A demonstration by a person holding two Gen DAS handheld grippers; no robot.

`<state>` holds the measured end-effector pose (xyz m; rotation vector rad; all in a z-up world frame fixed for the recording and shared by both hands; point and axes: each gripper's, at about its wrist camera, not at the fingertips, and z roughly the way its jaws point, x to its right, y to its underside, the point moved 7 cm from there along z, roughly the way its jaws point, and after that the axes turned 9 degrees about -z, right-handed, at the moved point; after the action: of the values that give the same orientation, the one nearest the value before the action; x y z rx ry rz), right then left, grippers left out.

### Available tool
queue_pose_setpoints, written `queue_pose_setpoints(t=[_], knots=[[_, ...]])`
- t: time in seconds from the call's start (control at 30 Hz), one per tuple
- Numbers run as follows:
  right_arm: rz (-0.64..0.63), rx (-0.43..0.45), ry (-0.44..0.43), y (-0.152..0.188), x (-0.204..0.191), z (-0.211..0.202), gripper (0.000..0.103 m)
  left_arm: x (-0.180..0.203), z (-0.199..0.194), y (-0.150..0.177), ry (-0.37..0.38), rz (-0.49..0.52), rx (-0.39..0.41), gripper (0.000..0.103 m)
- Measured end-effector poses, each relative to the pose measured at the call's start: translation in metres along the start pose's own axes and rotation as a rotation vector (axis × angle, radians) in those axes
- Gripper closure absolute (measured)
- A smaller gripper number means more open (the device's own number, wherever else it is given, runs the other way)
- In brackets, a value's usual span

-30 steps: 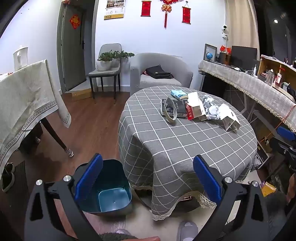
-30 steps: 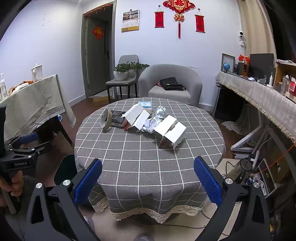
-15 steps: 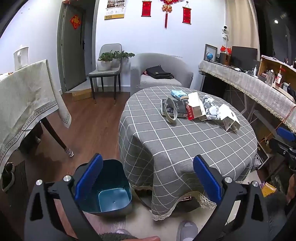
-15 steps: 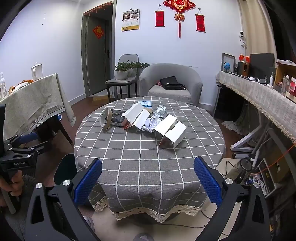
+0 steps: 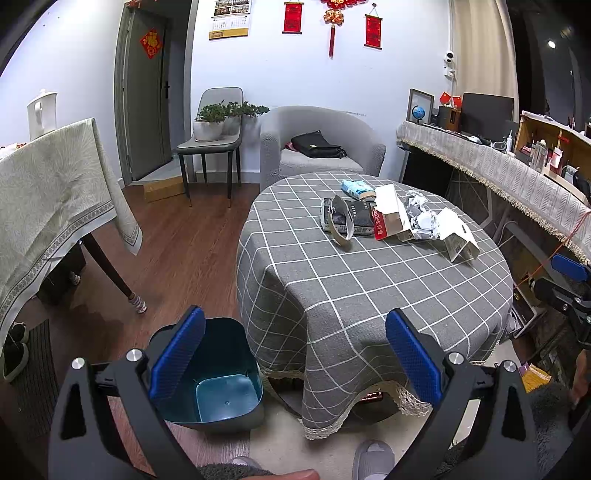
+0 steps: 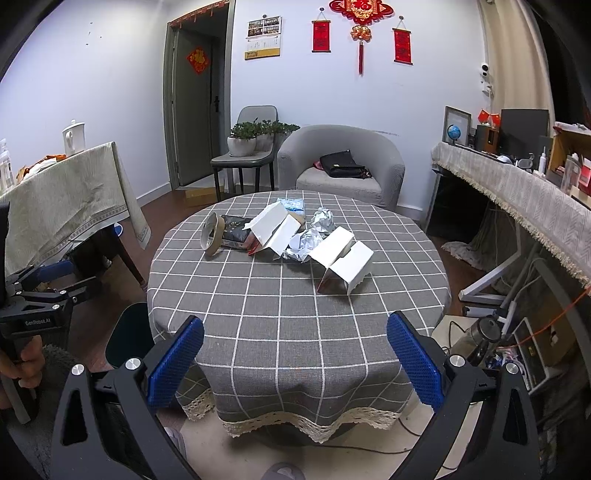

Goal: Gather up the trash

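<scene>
Both grippers, left (image 5: 295, 354) and right (image 6: 295, 360), spread wide, empty. Trash pile (image 6: 314, 243) on round table (image 6: 295, 332), well ahead; bin (image 5: 218, 384) below left gripper.

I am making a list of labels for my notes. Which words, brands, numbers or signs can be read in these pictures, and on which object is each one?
"GenRobot.AI": on the black body of the left gripper, seen from the right wrist.
Red carton: white characters, too blurred to read.
Wall calendar: print too small.
Red door sign and wall scrolls: characters not legible.
</scene>
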<state>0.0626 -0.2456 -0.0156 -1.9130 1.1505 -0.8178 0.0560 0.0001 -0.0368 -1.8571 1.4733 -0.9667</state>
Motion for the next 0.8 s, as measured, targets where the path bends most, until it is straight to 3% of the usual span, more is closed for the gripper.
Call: queue_pose_setpoints(t=[0.8], knots=[[-0.009,-0.006,0.005,0.0016,0.0029,0.0015,0.003,-0.0007,-0.0004,-0.0033,0.002,-0.006,-0.001,0.003]])
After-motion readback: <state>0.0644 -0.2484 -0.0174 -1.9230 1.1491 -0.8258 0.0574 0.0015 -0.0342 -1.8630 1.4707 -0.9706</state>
